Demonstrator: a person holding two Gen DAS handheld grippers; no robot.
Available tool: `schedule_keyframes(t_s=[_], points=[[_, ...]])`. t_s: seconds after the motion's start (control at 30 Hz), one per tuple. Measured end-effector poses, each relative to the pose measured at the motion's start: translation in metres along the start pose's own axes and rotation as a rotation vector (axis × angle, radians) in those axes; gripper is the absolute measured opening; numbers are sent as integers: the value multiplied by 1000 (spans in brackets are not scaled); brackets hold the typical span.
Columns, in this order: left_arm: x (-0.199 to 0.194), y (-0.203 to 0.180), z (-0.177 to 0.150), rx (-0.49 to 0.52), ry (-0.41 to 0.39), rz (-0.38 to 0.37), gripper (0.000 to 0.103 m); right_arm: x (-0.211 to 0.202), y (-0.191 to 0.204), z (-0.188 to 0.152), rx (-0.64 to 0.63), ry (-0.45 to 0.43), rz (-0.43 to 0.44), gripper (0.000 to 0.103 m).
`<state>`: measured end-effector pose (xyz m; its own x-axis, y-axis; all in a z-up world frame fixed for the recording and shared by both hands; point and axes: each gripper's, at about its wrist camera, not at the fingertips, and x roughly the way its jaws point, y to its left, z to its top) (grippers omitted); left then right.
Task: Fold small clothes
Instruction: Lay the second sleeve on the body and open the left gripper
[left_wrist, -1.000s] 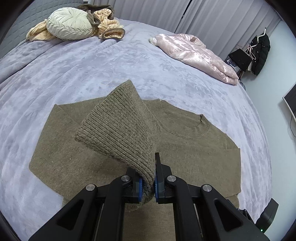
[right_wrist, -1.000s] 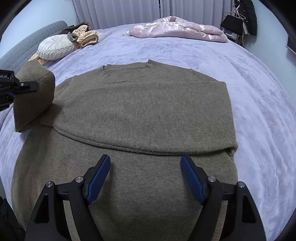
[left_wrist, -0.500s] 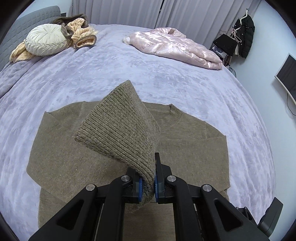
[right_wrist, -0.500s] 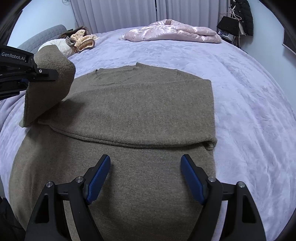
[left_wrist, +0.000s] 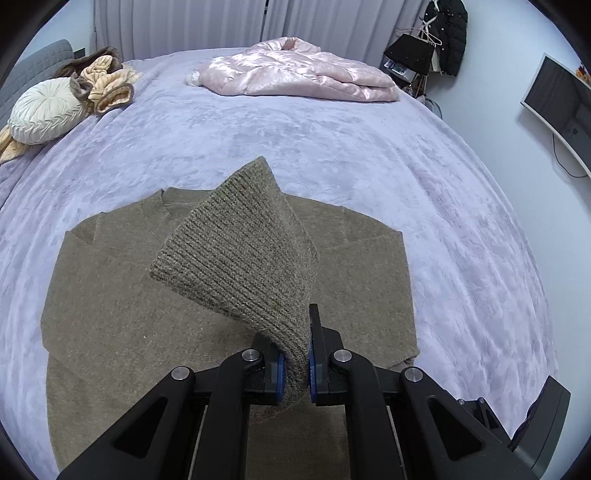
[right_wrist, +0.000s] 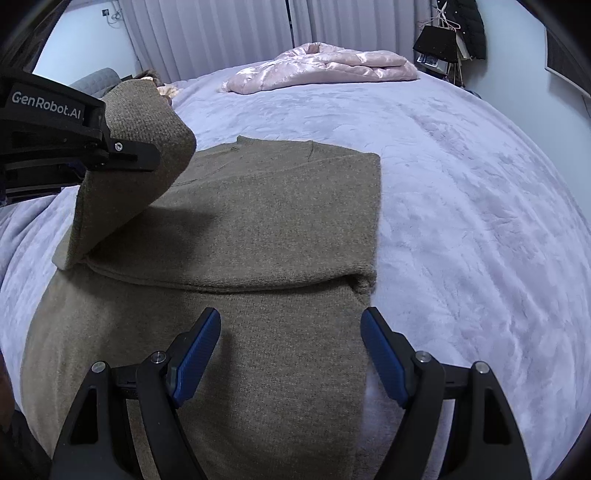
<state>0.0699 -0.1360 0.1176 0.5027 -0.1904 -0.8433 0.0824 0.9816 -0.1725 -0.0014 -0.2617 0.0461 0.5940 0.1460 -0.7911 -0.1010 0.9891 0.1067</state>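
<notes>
The olive knit sweater (right_wrist: 266, 221) lies flat on the lavender bedspread (right_wrist: 461, 192), collar toward the far side and hem toward the operator; its right sleeve is already laid across the chest, its lower edge forming a crosswise fold line. The left gripper (left_wrist: 295, 363) is clenched on the ribbed cuff (left_wrist: 236, 258) of the left sleeve and holds it lifted above the body of the garment — the sleeve rises from the left shoulder region, as the right wrist view shows. The right gripper (right_wrist: 290, 350) is released, jaws spread wide, hovering over the lower body panel just short of the fold line and gripping nothing. Governing relation: the sleeve's long axis runs from the left edge inward, so the cuff must travel toward the right edge and come down across the chest, parallel to the sleeve already laid there. The left gripper alone has hold of it; the right is the nearer to the hem for the fold judged to follow.
</notes>
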Motion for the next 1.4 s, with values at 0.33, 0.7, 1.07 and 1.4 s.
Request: schedule_keyframes(t_s=[0.33, 0.7, 1.07, 1.4], points=[[17, -43, -24, 117, 45, 0, 10, -1, -29, -9, 76, -2, 13, 81], [38, -34, -46, 133, 111, 5, 10, -2, -42, -12, 104, -7, 23, 81], [13, -25, -4, 52, -33, 45, 11, -8, -46, -12, 124, -19, 8, 81], [45, -40, -22, 90, 45, -47, 94, -13, -51, -17, 121, -16, -10, 81]])
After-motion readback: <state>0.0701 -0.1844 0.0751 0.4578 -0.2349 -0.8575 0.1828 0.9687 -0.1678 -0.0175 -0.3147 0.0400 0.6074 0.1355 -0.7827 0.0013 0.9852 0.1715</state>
